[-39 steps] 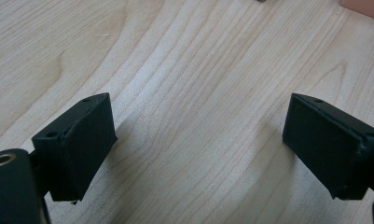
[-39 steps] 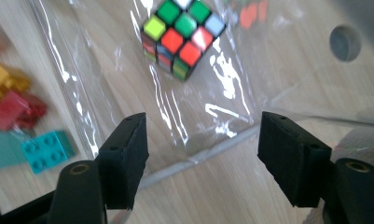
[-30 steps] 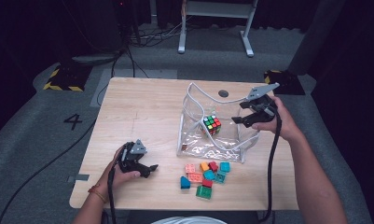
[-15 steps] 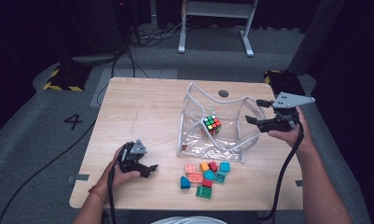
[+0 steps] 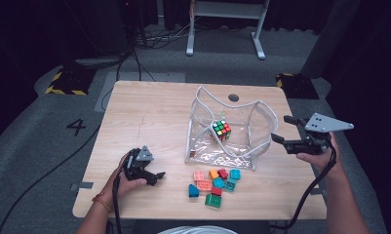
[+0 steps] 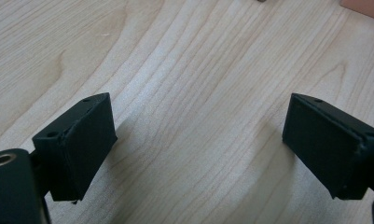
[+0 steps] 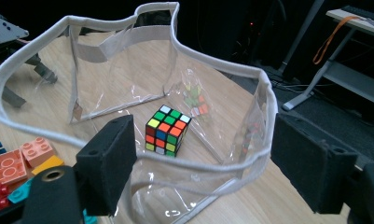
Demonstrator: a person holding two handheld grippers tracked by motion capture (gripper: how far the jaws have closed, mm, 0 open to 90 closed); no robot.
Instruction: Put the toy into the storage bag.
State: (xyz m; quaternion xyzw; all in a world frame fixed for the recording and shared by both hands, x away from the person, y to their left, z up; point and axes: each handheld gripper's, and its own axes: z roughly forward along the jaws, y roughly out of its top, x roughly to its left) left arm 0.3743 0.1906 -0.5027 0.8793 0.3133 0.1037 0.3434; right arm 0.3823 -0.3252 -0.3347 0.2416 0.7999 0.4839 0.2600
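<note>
A clear plastic bag [image 5: 242, 146] with a white rim stands open on the wooden table [image 5: 149, 117], and a Rubik's cube [image 5: 222, 130] lies inside it. The cube [image 7: 168, 129] shows through the bag [image 7: 105, 93] in the right gripper view. My right gripper [image 5: 281, 128] hovers just right of the bag. Its jaws have just been opening and stand wide, and the pads press on nothing [image 7: 208, 144]. The bag's near rim runs just past their tips. My left gripper [image 5: 156, 176] rests open near the front left, with bare wood between its jaws [image 6: 198, 126].
Several coloured bricks [image 5: 215, 183] lie in a loose pile in front of the bag, between the two hands. A dark round hole [image 5: 233, 97] sits in the table behind the bag. A metal stand [image 5: 224, 29] and cables lie on the floor beyond the table.
My right gripper has moved right and toward the person, from over the bag's right rim to beside it, and its jaws have widened. The bag's right side now bulges farther right. The left hand stayed put.
</note>
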